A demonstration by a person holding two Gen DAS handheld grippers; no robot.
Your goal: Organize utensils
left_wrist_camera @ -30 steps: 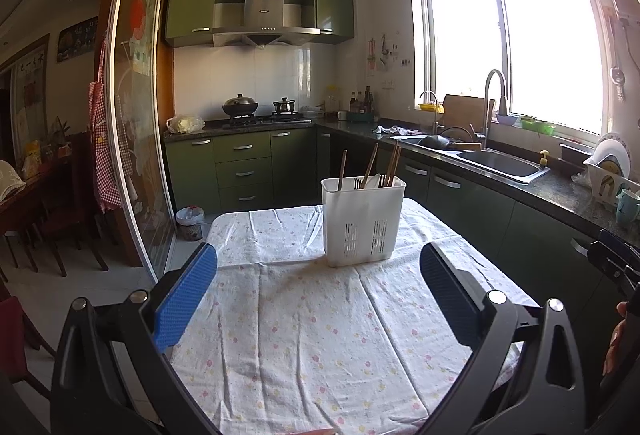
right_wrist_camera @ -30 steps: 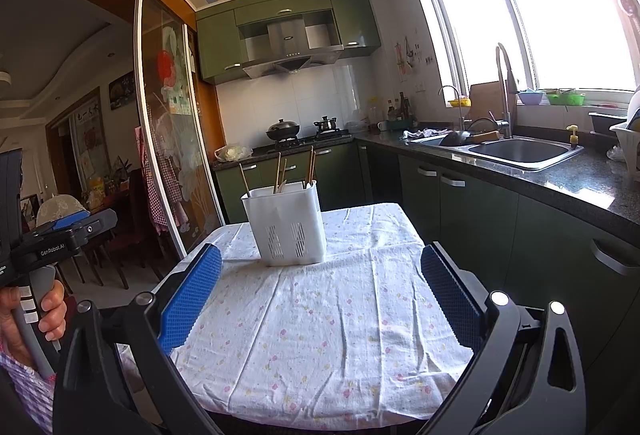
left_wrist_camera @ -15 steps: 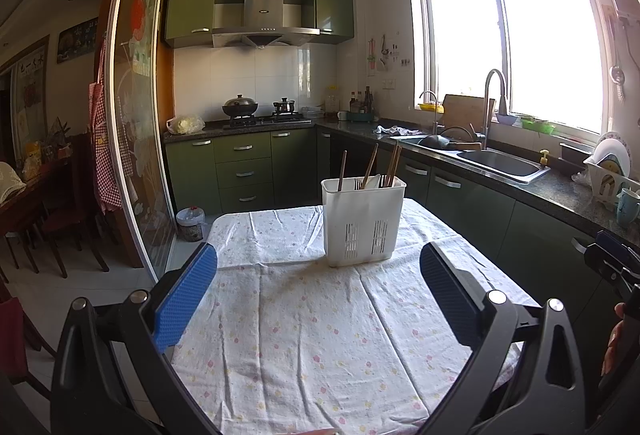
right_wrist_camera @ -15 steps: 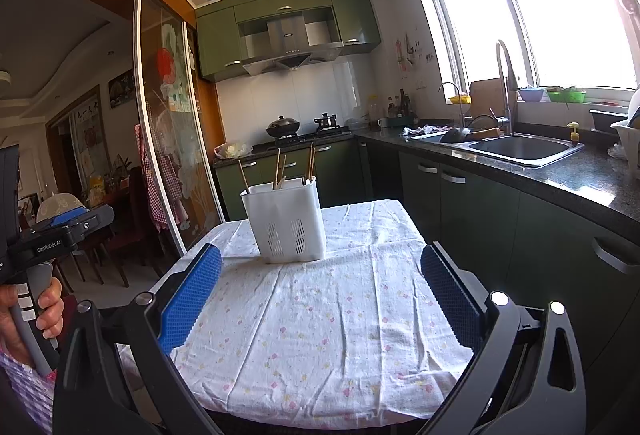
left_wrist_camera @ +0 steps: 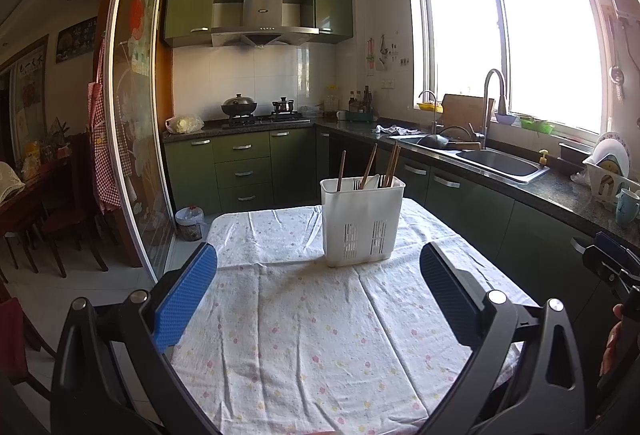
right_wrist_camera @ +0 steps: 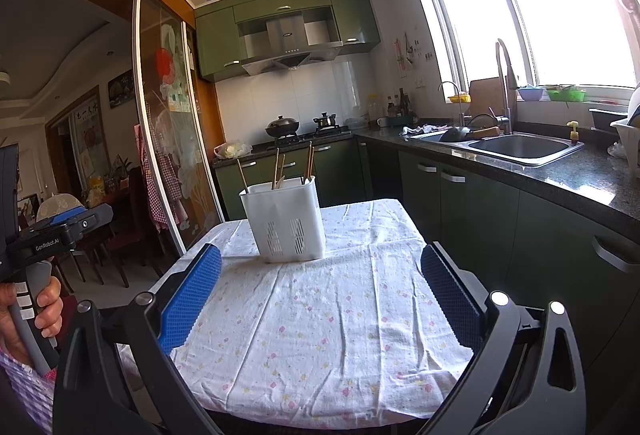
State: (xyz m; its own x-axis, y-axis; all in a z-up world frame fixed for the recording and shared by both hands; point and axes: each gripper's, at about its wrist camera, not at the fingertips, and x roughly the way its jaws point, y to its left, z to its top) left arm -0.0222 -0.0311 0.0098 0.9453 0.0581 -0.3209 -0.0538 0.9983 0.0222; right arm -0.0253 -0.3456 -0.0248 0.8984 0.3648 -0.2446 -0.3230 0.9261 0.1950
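Note:
A white plastic utensil holder (left_wrist_camera: 362,221) stands upright on the table's flowered cloth (left_wrist_camera: 312,335), with several wooden chopsticks (left_wrist_camera: 368,165) and a fork sticking out of it. It also shows in the right wrist view (right_wrist_camera: 285,221), chopsticks (right_wrist_camera: 276,163) leaning in it. My left gripper (left_wrist_camera: 318,271) is open and empty, held above the near part of the table, well short of the holder. My right gripper (right_wrist_camera: 320,271) is open and empty too, above the table's near right part. No loose utensils show on the cloth.
A dark counter with a steel sink (left_wrist_camera: 500,161) and tall tap runs along the right under the window. A dish rack (left_wrist_camera: 608,171) and mug stand at its near end. Green cabinets and a stove (left_wrist_camera: 260,119) are at the back. A glass sliding door (left_wrist_camera: 136,139) is on the left.
Both grippers have stayed nearly still; the right wrist view has drifted slightly. Nothing was taken hold of or let go.

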